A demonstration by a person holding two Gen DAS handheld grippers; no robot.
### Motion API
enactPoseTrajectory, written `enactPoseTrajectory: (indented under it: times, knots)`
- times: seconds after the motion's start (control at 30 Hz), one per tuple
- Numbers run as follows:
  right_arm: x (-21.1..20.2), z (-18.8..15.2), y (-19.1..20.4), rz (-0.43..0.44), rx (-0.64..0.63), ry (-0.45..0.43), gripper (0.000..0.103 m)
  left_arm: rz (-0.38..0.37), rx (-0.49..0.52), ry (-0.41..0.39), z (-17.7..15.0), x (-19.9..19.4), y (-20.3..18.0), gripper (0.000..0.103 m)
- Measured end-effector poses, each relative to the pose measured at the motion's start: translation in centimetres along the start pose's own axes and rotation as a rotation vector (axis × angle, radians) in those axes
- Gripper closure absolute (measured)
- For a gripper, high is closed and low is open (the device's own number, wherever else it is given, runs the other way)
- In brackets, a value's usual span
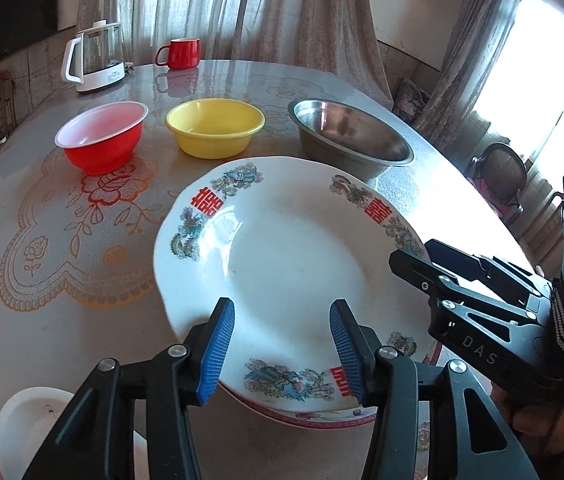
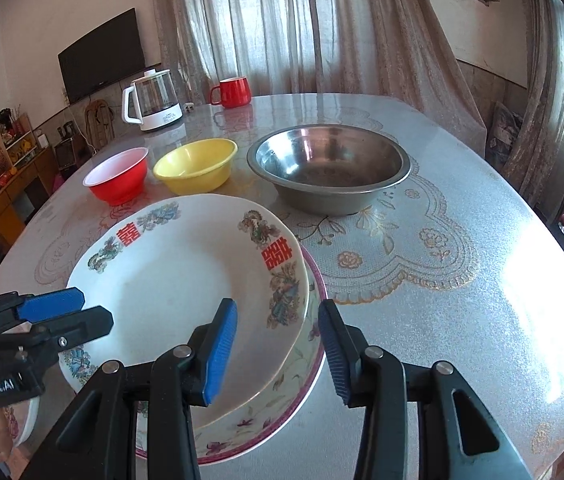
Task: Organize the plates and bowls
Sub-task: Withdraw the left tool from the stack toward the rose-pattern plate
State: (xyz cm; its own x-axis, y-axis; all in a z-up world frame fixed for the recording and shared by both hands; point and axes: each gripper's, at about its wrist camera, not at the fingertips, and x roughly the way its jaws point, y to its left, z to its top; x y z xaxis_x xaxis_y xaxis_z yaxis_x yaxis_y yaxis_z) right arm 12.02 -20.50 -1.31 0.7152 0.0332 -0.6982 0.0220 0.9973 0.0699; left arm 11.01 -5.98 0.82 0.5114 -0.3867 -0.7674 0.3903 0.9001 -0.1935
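A white plate with red characters and flower prints (image 1: pixel 294 256) (image 2: pixel 170 288) lies on top of a pink-rimmed floral plate (image 1: pixel 322 419) (image 2: pixel 307 364) at the near side of the table. My left gripper (image 1: pixel 282 350) (image 2: pixel 96 310) is open, its blue pads standing wide apart on either side of the white plate's near rim without pressing it. My right gripper (image 2: pixel 276 354) (image 1: pixel 410 252) is also open at the stack's right edge, one pad over the white plate and the other outside the pink rim. Behind the plates stand a red bowl (image 1: pixel 102 140) (image 2: pixel 118 176), a yellow bowl (image 1: pixel 214 128) (image 2: pixel 194 168) and a steel bowl (image 1: pixel 350 136) (image 2: pixel 330 168).
A round table (image 1: pixel 42 220) (image 2: pixel 442 280) with a lace-print cover carries everything. At its far edge stand a glass kettle (image 1: pixel 96 56) (image 2: pixel 154 100) and a red mug (image 1: pixel 180 54) (image 2: pixel 234 92). A white dish (image 1: pixel 26 420) sits at the near left. Chairs stand past the right edge.
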Motion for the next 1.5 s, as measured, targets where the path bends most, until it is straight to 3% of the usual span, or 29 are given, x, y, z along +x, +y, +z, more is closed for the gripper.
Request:
enactPoseTrajectory:
  times: [0.2,0.4,0.6,0.73,0.9,1.17,1.5]
  knots:
    - [0.2,-0.6,0.5,-0.034,-0.030,0.011,0.060,0.044,-0.086,-0.067,0.4,-2.0,2.4,0.050]
    - [0.3,-0.8,0.5,-0.035,-0.032,0.020,0.064,0.068,-0.150,-0.029,1.6,-1.1,5.2,0.039]
    - [0.0,-0.8,-0.6,0.026,0.032,0.014,0.064,0.042,-0.130,-0.044,2.7,-0.3,4.9,0.039]
    - [-0.5,-0.3,-1.9,0.095,0.122,-0.012,0.064,0.034,-0.119,-0.012,3.5,1.1,4.6,0.036]
    - [0.2,0.4,-2.3,0.094,0.112,-0.003,0.066,0.042,-0.080,-0.011,3.5,1.4,3.8,0.036]
    - [0.4,0.0,-2.5,0.070,0.062,0.027,0.083,0.051,-0.063,-0.005,2.5,0.7,3.0,0.036]
    - [-0.5,-0.4,-2.6,0.054,0.028,0.020,0.088,0.031,-0.058,-0.003,1.3,0.0,2.1,0.032]
